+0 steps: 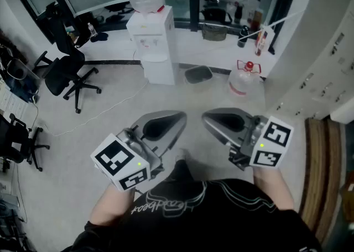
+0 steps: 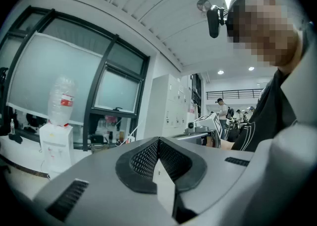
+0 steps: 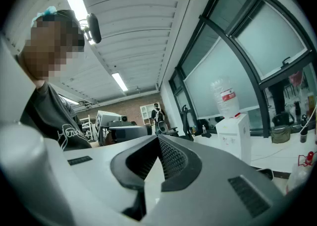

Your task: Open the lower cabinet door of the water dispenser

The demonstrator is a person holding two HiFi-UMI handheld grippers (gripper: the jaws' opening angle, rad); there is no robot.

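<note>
Item: water dispenser (image 1: 152, 41), white, against the far window wall. Its lower cabinet door (image 1: 160, 71) is apparently closed, though too small to be sure. Your left gripper (image 1: 177, 119) and right gripper (image 1: 209, 119): jaws pressed together, nothing between, carried level at your chest because the dispenser stands well apart.

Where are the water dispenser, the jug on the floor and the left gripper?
water dispenser (image 1: 150, 38): head view, white front panel.
jug (image 1: 242, 82): head view, clear body below the red cap.
left gripper (image 1: 180, 116): head view, closed tips.
</note>
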